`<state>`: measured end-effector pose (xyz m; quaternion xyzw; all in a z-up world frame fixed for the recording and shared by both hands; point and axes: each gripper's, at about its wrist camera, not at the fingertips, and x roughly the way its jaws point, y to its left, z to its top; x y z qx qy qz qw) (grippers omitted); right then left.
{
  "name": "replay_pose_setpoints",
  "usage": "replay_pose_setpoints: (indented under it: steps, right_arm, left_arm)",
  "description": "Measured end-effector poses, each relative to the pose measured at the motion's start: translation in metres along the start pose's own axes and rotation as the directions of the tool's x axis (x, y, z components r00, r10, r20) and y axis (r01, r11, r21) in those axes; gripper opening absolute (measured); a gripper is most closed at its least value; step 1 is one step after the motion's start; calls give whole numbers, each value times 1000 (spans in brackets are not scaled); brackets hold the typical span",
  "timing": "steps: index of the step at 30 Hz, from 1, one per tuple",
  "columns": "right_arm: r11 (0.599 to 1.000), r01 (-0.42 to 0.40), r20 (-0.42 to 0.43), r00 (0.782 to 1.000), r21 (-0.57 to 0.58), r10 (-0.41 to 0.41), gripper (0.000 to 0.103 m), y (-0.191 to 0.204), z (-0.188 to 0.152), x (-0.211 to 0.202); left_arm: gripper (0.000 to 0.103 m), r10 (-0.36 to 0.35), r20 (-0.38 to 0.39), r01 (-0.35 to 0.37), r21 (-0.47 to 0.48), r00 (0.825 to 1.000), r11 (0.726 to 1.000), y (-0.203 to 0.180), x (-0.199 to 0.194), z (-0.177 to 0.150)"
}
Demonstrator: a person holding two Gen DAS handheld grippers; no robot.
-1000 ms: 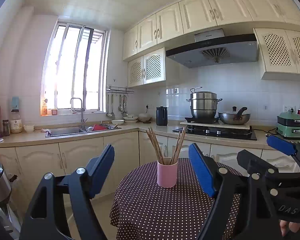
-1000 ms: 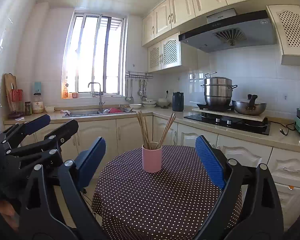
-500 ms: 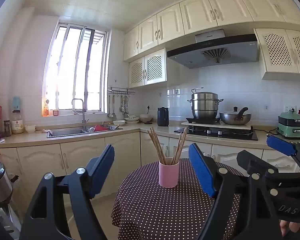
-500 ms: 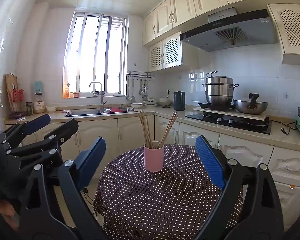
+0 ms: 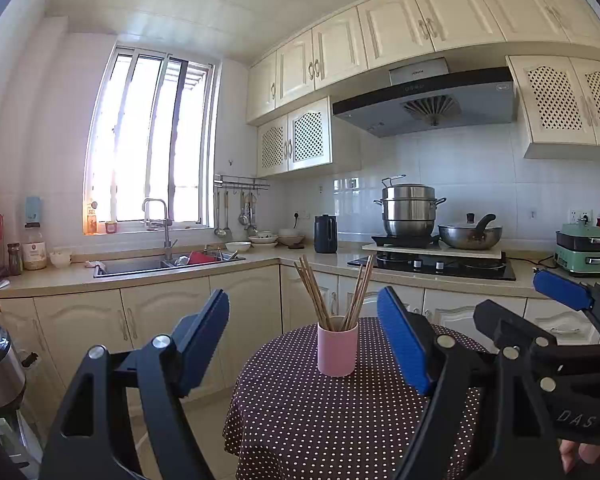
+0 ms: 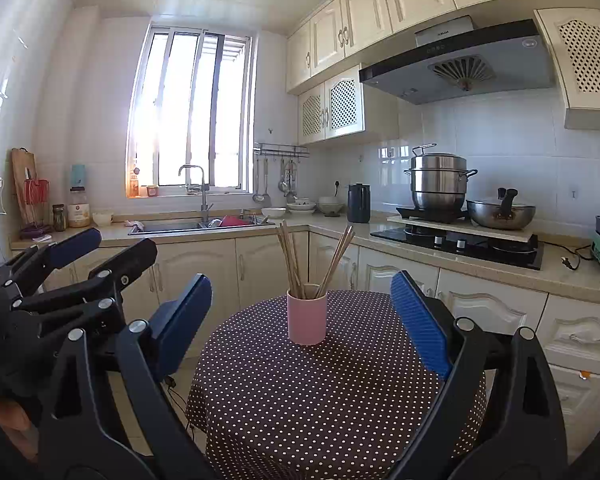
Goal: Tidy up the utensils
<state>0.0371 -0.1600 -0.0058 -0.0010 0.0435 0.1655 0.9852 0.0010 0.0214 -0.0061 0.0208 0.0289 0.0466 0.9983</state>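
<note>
Chopsticks (image 5: 332, 294), thin wooden sticks, stood splayed in a smooth pink cylinder cup (image 5: 337, 350) at 12 o'clock on the round polka-dot counter (image 5: 340, 420); left tool (image 5: 306, 340) and right tool (image 6: 302, 320) both spread wide, pinching nothing.

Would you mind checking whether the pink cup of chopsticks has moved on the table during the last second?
No. The pink cup stands at the same spot on the polka-dot tablecloth; only the camera drifted slightly.

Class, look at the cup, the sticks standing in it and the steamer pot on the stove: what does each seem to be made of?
Cup: likely ceramic or plastic, matte pink.
Sticks: probably wood or bamboo, plain brown.
Steamer pot: stainless steel, shiny and mirror-like.
</note>
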Motion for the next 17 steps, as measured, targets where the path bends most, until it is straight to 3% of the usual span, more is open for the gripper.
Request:
replay_pose_setpoints:
  steps: [17]
  right_arm:
    - [999, 1, -52, 999, 33, 1, 90, -10, -12, 31]
  left_arm:
    - [75, 9, -61, -7, 18, 998, 1000, -9, 36, -9]
